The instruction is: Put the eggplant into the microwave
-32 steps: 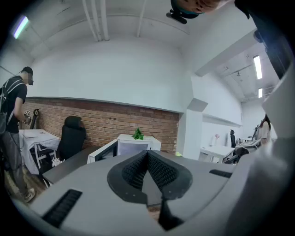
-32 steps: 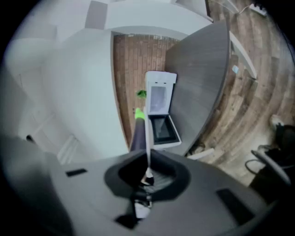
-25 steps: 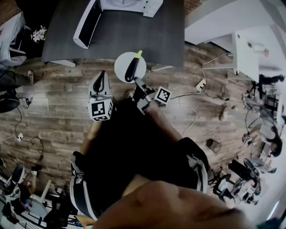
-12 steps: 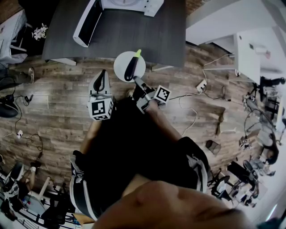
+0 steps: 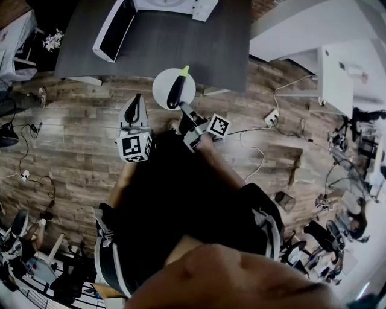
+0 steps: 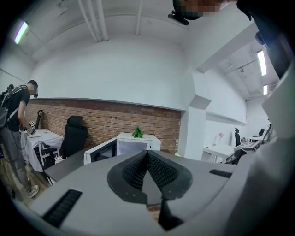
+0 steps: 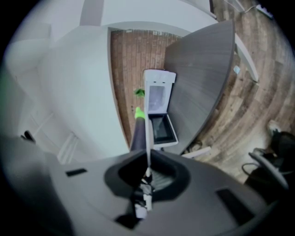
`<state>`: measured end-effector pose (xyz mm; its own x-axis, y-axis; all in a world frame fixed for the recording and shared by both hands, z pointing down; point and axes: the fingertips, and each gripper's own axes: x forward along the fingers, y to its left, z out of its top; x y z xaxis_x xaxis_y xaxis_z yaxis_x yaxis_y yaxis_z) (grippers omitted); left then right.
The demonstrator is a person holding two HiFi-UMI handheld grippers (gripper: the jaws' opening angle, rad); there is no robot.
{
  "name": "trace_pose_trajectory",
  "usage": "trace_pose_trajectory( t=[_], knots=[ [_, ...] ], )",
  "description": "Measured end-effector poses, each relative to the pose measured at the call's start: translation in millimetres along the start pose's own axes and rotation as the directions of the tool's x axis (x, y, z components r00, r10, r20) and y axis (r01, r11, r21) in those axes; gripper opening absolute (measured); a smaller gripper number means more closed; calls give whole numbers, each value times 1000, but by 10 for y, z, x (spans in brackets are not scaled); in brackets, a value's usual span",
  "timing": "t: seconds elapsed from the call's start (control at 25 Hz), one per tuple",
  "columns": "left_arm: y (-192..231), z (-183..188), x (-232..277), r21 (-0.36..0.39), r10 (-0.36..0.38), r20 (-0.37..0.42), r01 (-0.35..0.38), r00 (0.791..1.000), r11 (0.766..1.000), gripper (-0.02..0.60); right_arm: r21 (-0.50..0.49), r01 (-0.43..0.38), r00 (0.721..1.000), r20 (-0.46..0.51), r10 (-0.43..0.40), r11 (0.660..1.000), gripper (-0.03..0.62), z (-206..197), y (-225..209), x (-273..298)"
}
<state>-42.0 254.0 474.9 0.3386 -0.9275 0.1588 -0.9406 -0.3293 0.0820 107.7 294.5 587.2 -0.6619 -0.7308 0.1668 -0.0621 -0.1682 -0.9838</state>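
Note:
The dark purple eggplant (image 5: 176,89) with a green tip lies on a white plate (image 5: 161,92), held in the air just in front of the grey table (image 5: 175,48). My right gripper (image 5: 183,108) is shut on the plate's near rim. In the right gripper view the plate (image 7: 147,138) shows edge-on between the jaws, with the eggplant (image 7: 137,131) beside it. My left gripper (image 5: 136,107) hangs to the plate's left, shut and holding nothing. The white microwave (image 5: 166,5) stands on the table with its door (image 5: 110,33) swung open; it also shows as the microwave (image 7: 156,99) and microwave (image 6: 133,144).
A small green plant (image 6: 137,133) sits on top of the microwave. A black office chair (image 6: 73,133) and a standing person (image 6: 14,120) are to the left. Cables and a power strip (image 5: 271,114) lie on the wood floor at right.
The plate with the eggplant and both grippers have crept slightly toward the table. Both grips are unchanged.

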Motion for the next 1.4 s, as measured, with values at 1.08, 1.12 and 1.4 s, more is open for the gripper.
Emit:
trace_pose_trajectory(
  t=[1.08,1.12,1.4],
  knots=[
    [-194,165,94,4,27,31,-27,999,1000,37,8,-23,1000,-21,23,1000,41,218,63,100],
    [-184,186,113,3,24,36,-24,999,1000,37,6,-28,999,-19,28,1000,41,226,93,125],
    [284,199,837,-10,-3,19,3,1000,1000,37,17,-23,1000,0,23,1000,41,578,139,855]
  ],
)
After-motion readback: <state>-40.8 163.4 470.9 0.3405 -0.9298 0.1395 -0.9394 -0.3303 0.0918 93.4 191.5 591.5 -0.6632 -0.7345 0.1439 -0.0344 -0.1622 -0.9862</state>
